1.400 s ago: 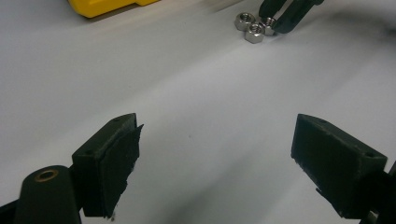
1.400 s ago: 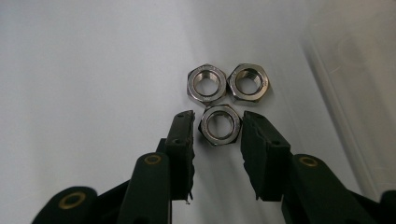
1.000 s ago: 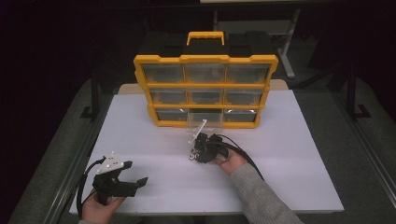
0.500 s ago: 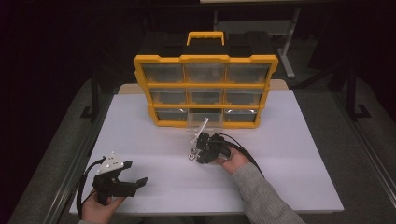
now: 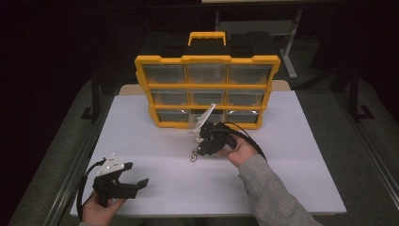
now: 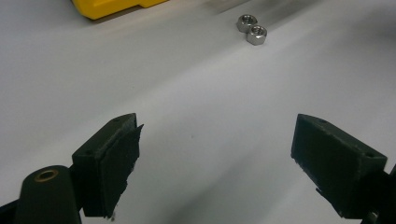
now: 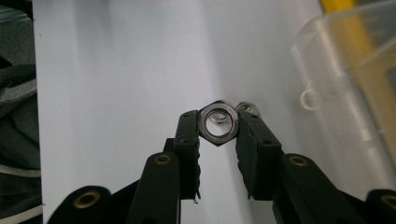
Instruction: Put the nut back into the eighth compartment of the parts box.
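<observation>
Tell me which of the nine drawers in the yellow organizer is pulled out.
The bottom-row middle drawer: the clear bin sticks out from the organizer toward the right gripper, tilted; the other eight sit flush.

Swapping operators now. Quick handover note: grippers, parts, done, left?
Right gripper: shut on a hex nut, held off the white table in front of the yellow drawer organizer.
Left gripper: open, holding nothing, low at the near left of the table.
Parts: two loose nuts lie on the table ahead of the left gripper. A clear drawer, pulled out of the bottom row, sits beside the right gripper.
Done: one nut gripped.
Left: probably nuts into the drawer, then close it.
</observation>
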Motion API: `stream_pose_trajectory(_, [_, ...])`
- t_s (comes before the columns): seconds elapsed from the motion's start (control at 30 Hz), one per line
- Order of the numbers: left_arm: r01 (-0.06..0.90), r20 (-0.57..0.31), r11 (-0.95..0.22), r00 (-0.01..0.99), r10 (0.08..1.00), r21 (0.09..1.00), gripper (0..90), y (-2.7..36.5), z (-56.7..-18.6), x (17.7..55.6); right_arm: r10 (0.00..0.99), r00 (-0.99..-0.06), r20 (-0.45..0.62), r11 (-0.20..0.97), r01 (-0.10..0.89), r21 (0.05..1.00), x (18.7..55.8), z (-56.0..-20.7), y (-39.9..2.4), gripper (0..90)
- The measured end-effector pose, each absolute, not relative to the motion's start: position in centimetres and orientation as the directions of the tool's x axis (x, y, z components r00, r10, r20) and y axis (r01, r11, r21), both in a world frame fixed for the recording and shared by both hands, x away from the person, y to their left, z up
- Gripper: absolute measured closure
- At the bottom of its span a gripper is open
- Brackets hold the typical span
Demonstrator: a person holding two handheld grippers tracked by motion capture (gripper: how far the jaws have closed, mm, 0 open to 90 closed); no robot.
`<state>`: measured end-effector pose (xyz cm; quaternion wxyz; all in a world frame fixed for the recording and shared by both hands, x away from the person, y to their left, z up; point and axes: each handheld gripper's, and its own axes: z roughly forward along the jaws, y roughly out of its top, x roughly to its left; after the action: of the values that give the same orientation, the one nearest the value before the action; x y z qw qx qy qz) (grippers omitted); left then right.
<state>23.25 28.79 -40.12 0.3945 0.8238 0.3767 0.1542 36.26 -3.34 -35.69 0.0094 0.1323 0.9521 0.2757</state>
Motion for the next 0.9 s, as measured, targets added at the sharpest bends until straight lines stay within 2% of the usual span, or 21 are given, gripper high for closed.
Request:
stream_pose_trajectory(0.33, [0.507, -0.05, -0.396, 0.662, 0.748, 0.766, 15.0, 28.8, -40.1, 23.2, 0.289, -0.957, 0.036, 0.792, 0.261, 0.552, 38.3, -31.6, -4.2, 69.0])
stream_pose_trajectory(0.63, [0.504, -0.05, -0.398, 0.664, 0.746, 0.767, 15.0, 28.9, -40.1, 23.2, 0.333, -0.943, 0.009, 0.786, 0.283, 0.549, 40.3, -29.6, -4.5, 69.1])
stream_pose_trajectory(0.9, [0.501, -0.048, -0.399, 0.666, 0.745, 0.768, 15.0, 28.9, -40.0, 23.2, 0.357, -0.934, 0.01, 0.78, 0.304, 0.547, 41.6, -29.8, -4.6, 69.1])
